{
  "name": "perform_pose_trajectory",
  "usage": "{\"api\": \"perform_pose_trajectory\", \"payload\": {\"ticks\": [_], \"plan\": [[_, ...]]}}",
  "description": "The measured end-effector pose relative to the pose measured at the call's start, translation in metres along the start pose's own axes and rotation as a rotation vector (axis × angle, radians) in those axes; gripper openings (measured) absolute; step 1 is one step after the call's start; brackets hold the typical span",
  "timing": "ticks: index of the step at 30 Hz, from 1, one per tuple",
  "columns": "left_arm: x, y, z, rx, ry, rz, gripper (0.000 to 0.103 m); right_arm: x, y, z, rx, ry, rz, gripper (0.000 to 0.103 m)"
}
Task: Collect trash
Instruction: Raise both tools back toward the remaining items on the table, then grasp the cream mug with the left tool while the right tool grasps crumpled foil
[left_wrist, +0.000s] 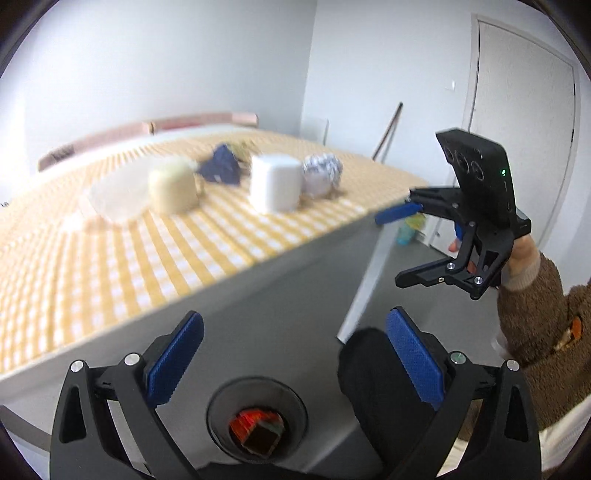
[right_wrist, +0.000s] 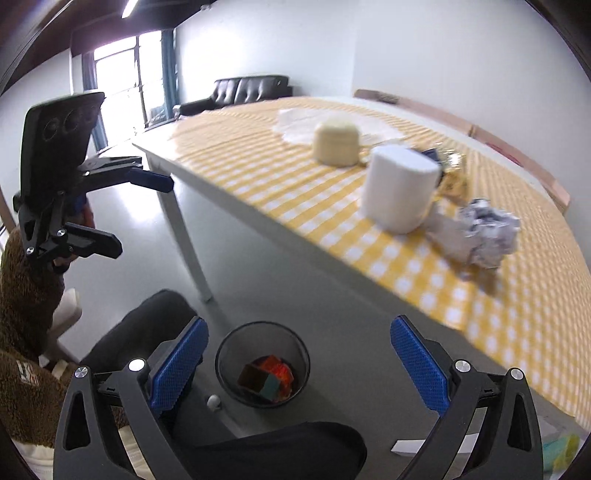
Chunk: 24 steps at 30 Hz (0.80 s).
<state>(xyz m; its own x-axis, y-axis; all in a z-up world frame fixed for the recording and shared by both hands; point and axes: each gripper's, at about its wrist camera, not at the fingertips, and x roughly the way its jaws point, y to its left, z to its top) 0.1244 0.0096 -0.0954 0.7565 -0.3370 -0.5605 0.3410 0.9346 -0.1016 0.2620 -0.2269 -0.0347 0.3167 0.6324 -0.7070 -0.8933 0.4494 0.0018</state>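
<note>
A crumpled white-and-blue paper ball (left_wrist: 322, 174) (right_wrist: 484, 236) lies on the yellow checked table (left_wrist: 110, 258) (right_wrist: 480, 295) beside a white cup (left_wrist: 274, 181) (right_wrist: 400, 188). A dark blue wrapper (left_wrist: 221, 164) and a gold wrapper (right_wrist: 456, 173) lie behind the cups. A black mesh bin (left_wrist: 256, 417) (right_wrist: 263, 363) on the floor holds red and dark scraps. My left gripper (left_wrist: 293, 358) (right_wrist: 142, 218) is open and empty above the bin. My right gripper (right_wrist: 299, 369) (left_wrist: 397, 245) is open and empty, in front of the table edge.
A cream mug (left_wrist: 173, 188) (right_wrist: 336, 142) stands upside down next to a clear plastic sheet (left_wrist: 114, 195) (right_wrist: 314, 123). My knees (left_wrist: 373, 373) (right_wrist: 147, 325) are beside the bin. A black sofa (right_wrist: 243, 92) stands by the window. A white door (left_wrist: 524, 129) is at the right.
</note>
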Motion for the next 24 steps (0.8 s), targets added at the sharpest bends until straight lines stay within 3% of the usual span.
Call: {"api": "perform_pose_trajectory", "payload": {"ticks": [5, 11, 21, 24], "plan": [[0.005, 0.009, 0.022, -0.017, -0.022, -0.004, 0.099, -0.008, -0.023, 0.0, 0.053, -0.028, -0.022, 0.1], [0.025, 0.025, 0.051, -0.043, -0.033, 0.046, 0.099, -0.02, -0.049, 0.003, 0.094, -0.088, -0.025, 0.1], [0.082, 0.066, 0.107, -0.025, 0.049, 0.156, 0.099, -0.012, -0.106, 0.014, 0.187, -0.145, -0.107, 0.1], [0.1, 0.078, 0.123, -0.019, 0.078, 0.2, 0.099, -0.008, -0.122, 0.02, 0.229, -0.149, -0.067, 0.1]]}}
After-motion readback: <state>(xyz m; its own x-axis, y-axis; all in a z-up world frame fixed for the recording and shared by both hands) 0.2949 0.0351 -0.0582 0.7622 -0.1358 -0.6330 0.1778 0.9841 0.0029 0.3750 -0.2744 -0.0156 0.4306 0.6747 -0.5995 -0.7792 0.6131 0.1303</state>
